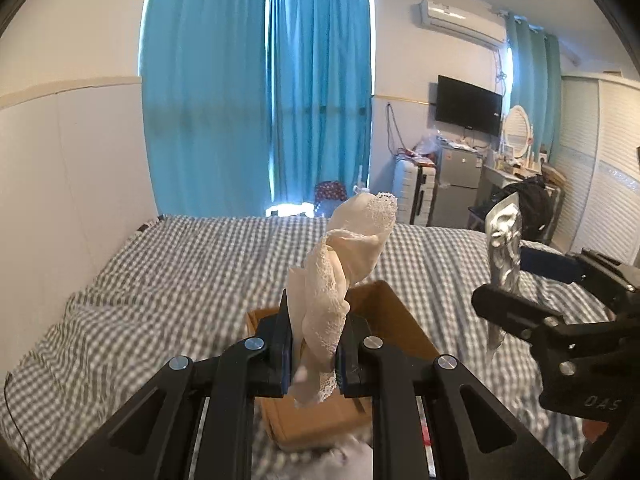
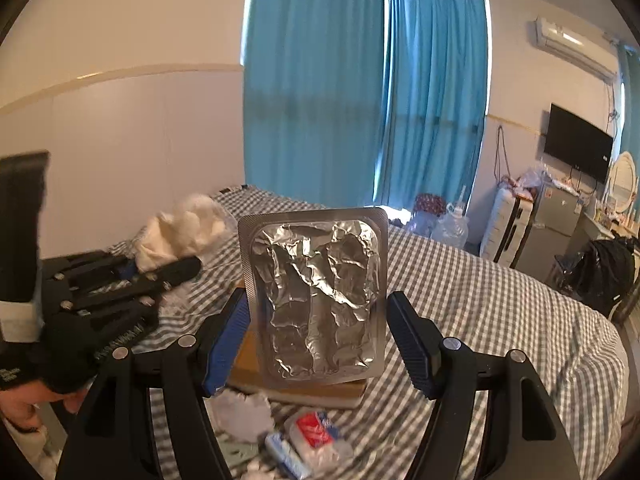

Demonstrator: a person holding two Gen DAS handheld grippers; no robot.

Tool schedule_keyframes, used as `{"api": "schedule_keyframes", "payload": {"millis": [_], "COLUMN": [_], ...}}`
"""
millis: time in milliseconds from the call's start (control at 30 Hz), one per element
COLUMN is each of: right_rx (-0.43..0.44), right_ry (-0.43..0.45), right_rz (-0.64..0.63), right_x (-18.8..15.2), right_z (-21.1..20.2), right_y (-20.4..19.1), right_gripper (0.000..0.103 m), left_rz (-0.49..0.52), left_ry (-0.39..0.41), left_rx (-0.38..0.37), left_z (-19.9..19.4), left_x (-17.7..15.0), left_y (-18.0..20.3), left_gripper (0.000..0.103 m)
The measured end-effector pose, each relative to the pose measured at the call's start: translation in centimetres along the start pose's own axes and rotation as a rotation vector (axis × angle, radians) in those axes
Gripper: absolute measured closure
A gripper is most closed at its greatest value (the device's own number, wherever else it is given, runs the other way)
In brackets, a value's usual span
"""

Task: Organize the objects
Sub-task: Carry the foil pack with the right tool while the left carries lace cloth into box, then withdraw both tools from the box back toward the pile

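1. In the left wrist view we see the left gripper (image 1: 310,354) closed on a cream lace cloth (image 1: 344,272), which rises twisted above its fingers, over an open cardboard box (image 1: 394,320) on the checked bed (image 1: 160,280).
2. The same view shows, edge-on at right, the right gripper (image 1: 505,312) clamped on a silver foil pack (image 1: 505,248); its flat face is hidden here.
3. In the right wrist view we see that face: a crumpled foil blister, upright between the right gripper's fingers (image 2: 230,334). Its left edge touches the blue pad; a gap shows at the right finger.
4. Only this view shows small packets (image 2: 316,436) and white tissue (image 2: 240,412) on the bed near the box.
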State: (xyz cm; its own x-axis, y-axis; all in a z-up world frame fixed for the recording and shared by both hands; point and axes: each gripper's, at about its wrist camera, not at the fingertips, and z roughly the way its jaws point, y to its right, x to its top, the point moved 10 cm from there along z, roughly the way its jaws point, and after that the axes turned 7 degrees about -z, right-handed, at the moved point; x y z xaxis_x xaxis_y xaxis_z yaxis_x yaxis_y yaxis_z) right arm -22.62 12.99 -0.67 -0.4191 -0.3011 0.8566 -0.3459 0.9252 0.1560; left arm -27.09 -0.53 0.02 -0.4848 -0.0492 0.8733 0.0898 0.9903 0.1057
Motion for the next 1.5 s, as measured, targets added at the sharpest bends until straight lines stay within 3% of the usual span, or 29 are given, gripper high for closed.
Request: {"api": "schedule_keyframes", "payload": {"millis": [167,533,733,800,867,933,1000,1167,1233,1500], "right_rx": [0.028,0.053,0.082,0.093,0.104,0.106,0.094,0.068,0.048,-0.031], "right_ry": [-0.042,-0.201,-0.227,-0.23,-0.225,-0.215,-0.194,-0.153,-0.134,-0.024], "right_rz": [0.028,0.07,0.103,0.116,0.122,0.124,0.142,0.166,0.155,0.107], "right_x": [0.7,-4.5,-7.1,-7.6,-7.7,-7.6,-7.0,-5.0,-4.3,-0.3], "right_z": [6.2,18.4,20.8,21.2,21.4,21.1,20.3,16.3,14.5,4.4], "right_y": [1.8,3.0,3.2,3.3,3.6,3.8,4.4,5.2,5.4,6.2], "right_gripper": [0.034,0.034,0.034,0.033,0.033,0.031,0.02,0.017,0.016,0.01], "left_rz": [-0.022,0.026,0.042,0.035,0.028,0.021,0.007,-0.003,0.004,0.007], "left_ry": [-0.045,-0.216,-0.272,-0.287,-0.299,-0.316,-0.295,-0.262,-0.216,-0.042], "left_rx": [0.002,-0.004,-0.019,-0.033,-0.036,-0.028,-0.021,-0.022,-0.016,-0.009], "left_z": [4.9,13.6,15.6,15.7,15.7,15.2,14.3,10.9,8.7,-0.8], "left_x": [0.0,-8.1,-10.2,-10.7,-10.9,-10.8,-10.3,-8.1,-6.7,-1.5], "left_y": [-1.1,0.3,0.6,0.8,0.8,0.9,0.9,1.6,1.8,2.0], "left_gripper": [0.087,0.087,0.087,0.084,0.075,0.044,0.035,0.031,0.02,0.008]}}
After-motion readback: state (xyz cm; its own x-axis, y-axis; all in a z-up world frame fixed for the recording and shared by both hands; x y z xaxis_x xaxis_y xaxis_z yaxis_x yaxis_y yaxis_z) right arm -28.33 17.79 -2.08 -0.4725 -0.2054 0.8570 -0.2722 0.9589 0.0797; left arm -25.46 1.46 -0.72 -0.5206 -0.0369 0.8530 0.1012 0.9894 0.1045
